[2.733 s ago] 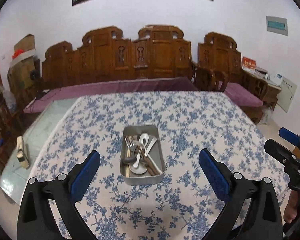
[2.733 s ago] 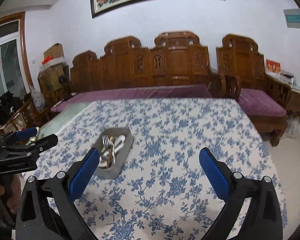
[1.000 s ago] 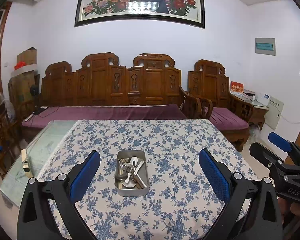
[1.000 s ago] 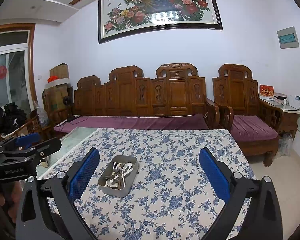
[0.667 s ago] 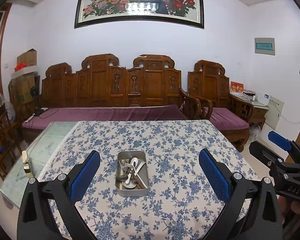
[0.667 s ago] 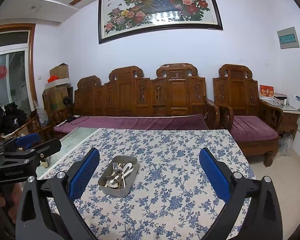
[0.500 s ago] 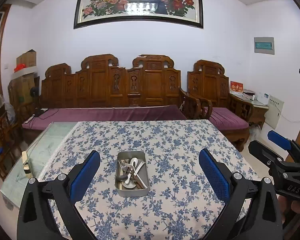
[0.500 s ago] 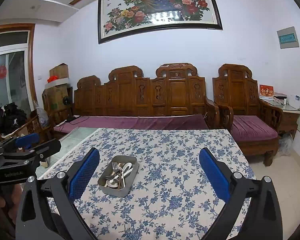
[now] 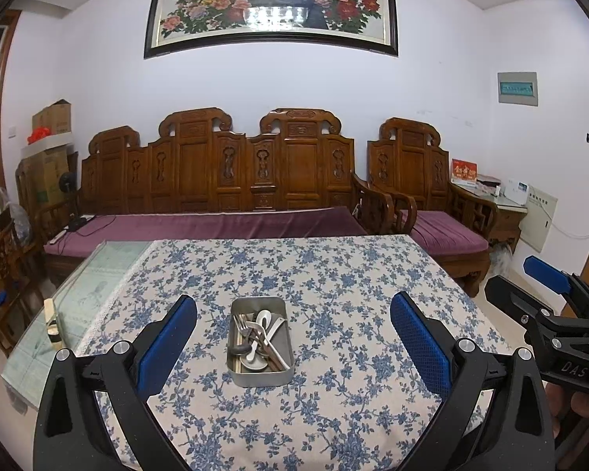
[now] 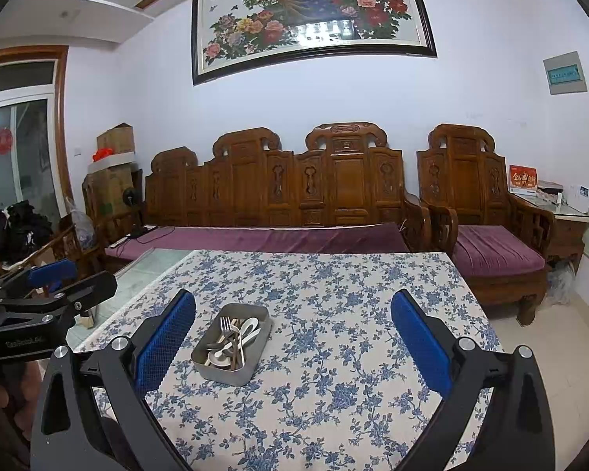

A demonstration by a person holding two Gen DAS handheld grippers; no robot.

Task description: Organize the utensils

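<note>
A grey metal tray (image 9: 239, 377) sits on the blue-flowered tablecloth (image 9: 333, 282). In it lie a fork (image 9: 242, 324), a white spoon (image 9: 264, 318) and other utensils, piled together. My left gripper (image 9: 293, 337) is open and empty, held back from the tray and above the table's near edge. The tray also shows in the right wrist view (image 10: 224, 375), left of centre. My right gripper (image 10: 293, 337) is open and empty, to the right of the tray and apart from it. Each gripper shows at the edge of the other's view.
The cloth covers most of a glass-topped table (image 9: 98, 274); a small object (image 9: 51, 322) lies on the bare glass at the left. A carved wooden sofa (image 9: 224, 196) with purple cushions stands behind the table. A side table (image 9: 502, 204) is at the right.
Both grippers have pulled back and lifted from the table since 2.7 s ago, so the tray looks smaller and farther. Over the last second almost nothing has moved.
</note>
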